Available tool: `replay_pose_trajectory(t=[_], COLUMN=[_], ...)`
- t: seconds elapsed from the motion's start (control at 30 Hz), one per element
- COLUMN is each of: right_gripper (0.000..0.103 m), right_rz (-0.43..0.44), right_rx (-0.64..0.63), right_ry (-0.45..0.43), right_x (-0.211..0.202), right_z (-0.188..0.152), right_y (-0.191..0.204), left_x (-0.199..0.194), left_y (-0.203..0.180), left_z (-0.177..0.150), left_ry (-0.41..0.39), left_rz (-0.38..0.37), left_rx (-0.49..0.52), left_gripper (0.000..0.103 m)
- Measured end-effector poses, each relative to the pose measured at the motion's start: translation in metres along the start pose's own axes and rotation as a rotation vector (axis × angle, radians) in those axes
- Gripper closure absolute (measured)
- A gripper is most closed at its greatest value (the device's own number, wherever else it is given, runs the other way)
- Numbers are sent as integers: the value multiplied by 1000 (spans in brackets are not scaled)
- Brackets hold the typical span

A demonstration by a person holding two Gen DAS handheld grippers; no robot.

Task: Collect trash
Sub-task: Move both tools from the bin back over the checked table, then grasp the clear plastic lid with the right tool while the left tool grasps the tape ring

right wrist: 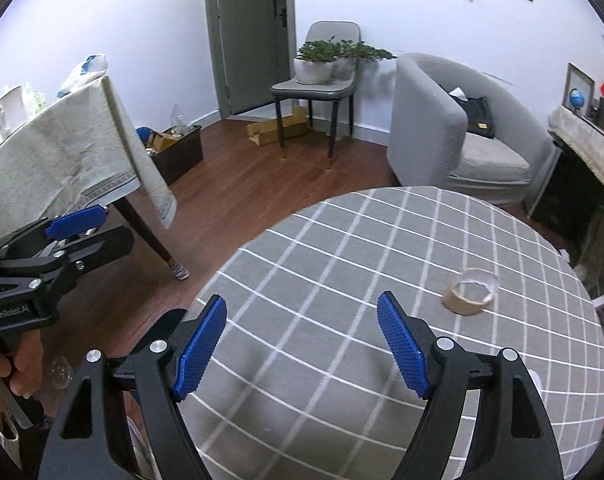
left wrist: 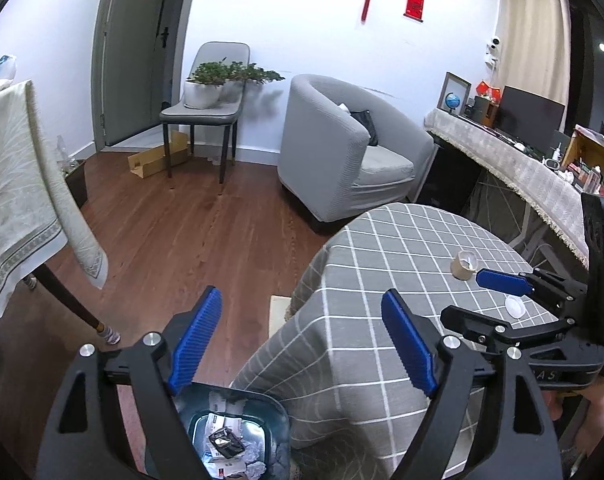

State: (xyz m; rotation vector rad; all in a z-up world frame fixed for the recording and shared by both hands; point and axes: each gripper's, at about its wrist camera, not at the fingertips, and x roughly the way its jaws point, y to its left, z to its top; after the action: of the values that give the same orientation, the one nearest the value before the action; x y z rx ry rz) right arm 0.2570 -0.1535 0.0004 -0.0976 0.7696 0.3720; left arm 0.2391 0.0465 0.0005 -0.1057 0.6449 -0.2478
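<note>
Tape roll (right wrist: 469, 292) on checked tablecloth (right wrist: 342, 264) nr armchair (right wrist: 458, 128)

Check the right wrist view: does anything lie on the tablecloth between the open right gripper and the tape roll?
No. In the right wrist view, only bare checked tablecloth lies between the right gripper and the tape roll.

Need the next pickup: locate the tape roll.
The tape roll lies on the checked tablecloth, ahead-right of the open right claw in the right wrist view.
</note>
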Motion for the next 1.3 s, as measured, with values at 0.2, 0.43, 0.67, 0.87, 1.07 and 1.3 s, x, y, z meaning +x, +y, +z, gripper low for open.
replay_pose_trajectory(t=[0.2, 0.43, 0.67, 0.87, 1.07, 1.3], right_gripper=[25, 25, 25, 29, 39, 45], right_rz=[-54, -111, -137, -155, -154, -155], right_rx=[34, 89, 117, 117, 116, 127], right_ry=[-7, -1, 27, 55, 99, 124], right_x=[-6, -13, -11, -12, -8, -7], right_z=[-5, -14, -27, -41, -52, -61], right_y=[-32, -76, -105, -124, -138, -150], left_x=[11, 23, 37, 48, 53, 58], left_y=[-20, -39, -61, -79, -95, -110], left_z=[1, 1, 2, 3, 5, 7], left_ry=[8, 20, 33, 46, 50, 57], left_rz=[-19, -37, -49, -50, -50, -46], left_rx=[22, 34, 61, 92, 116, 149], left_gripper=[18, 18, 18, 18, 18, 18])
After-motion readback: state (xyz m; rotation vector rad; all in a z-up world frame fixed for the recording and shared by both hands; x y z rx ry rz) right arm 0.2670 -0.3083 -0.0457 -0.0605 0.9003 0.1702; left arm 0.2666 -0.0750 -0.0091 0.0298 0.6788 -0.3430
